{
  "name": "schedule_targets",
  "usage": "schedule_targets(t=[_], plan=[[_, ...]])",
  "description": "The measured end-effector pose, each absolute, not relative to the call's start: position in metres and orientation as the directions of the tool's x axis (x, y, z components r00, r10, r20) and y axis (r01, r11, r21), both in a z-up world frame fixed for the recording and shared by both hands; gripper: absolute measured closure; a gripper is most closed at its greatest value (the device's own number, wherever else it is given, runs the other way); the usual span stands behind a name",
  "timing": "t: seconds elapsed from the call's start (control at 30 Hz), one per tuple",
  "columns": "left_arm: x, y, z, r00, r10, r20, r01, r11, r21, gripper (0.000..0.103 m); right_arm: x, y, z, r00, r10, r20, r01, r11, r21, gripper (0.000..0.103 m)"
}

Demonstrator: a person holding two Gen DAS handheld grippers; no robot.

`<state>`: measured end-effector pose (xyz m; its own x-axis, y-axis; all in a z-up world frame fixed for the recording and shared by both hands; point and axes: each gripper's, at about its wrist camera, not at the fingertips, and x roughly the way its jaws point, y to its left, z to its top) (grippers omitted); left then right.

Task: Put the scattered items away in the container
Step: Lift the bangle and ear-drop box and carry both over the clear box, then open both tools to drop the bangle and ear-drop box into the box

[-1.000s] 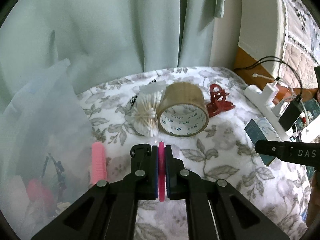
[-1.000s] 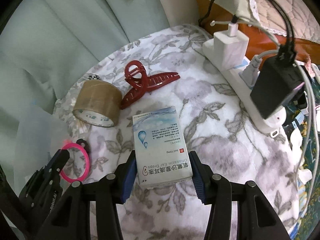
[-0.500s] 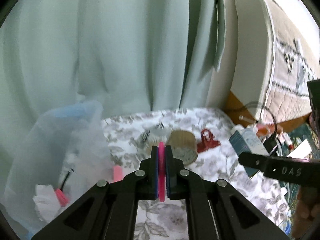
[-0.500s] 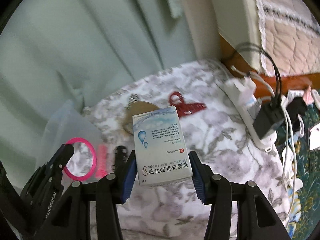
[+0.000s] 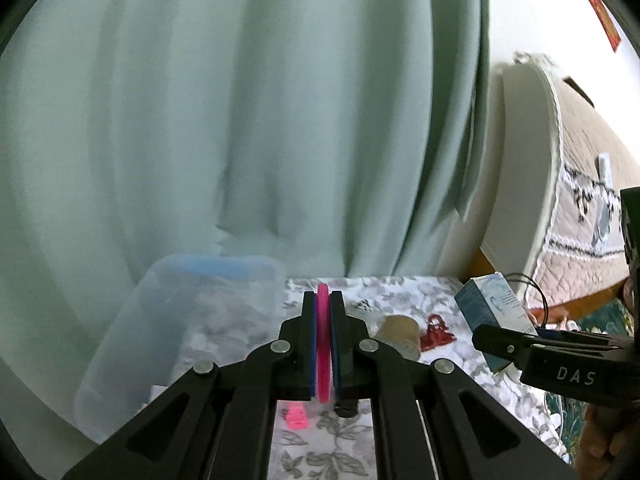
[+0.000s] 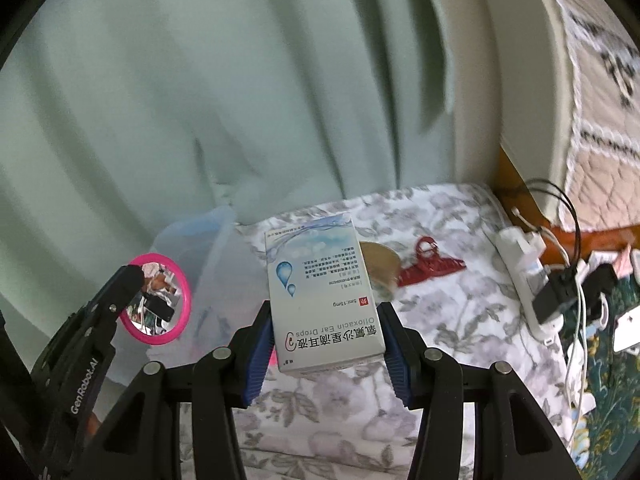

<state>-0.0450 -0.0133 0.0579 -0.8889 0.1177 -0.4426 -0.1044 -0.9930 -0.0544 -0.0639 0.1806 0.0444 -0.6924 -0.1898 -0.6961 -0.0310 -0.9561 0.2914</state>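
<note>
Pink mirror (image 5: 323, 344) clenched edge-on in L gripper (image 5: 322, 312); box (image 6: 322, 292) gripped by R gripper (image 6: 326, 344). Container (image 5: 180, 320) sits fwd-left of both, L nearer.

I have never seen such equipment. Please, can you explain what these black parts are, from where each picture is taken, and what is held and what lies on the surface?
No robot is here: a person holds one black two-finger tool in each hand. Each tool carries a wide-angle camera that looks forward along its fingers, so each picture shows its own tool at the bottom. The left tool is shut on a round pink mirror, seen edge-on in its own view. The right tool is shut on a white ear drops box. On the flowered cloth lie a brown tape roll and a red hair clip. The clear plastic container stands at the left.
</note>
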Motion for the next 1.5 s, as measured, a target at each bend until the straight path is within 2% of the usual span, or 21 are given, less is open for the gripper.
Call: schedule_targets(t=[0.53,0.87,1.5], plan=[[-0.023,-0.103,0.067,-0.922,0.007,-0.386,0.047,-0.990,-0.130,0.098,-0.071,0.078,0.080,-0.697,-0.272,-0.664,0.186,-0.962,0.199,0.050],[-0.022,-0.157,0.050,-0.908,-0.059,-0.414,0.147,-0.972,-0.184,0.098,-0.083,0.026,0.067,-0.645,-0.305,-0.701,0.274,-0.948,0.161,0.050],[-0.048,-0.190,0.009,-0.859,-0.032,-0.510,0.172,-0.958,-0.229,0.098,-0.110,-0.026,0.029,-0.557,-0.301,-0.774,0.329,-0.936,0.128,0.050]])
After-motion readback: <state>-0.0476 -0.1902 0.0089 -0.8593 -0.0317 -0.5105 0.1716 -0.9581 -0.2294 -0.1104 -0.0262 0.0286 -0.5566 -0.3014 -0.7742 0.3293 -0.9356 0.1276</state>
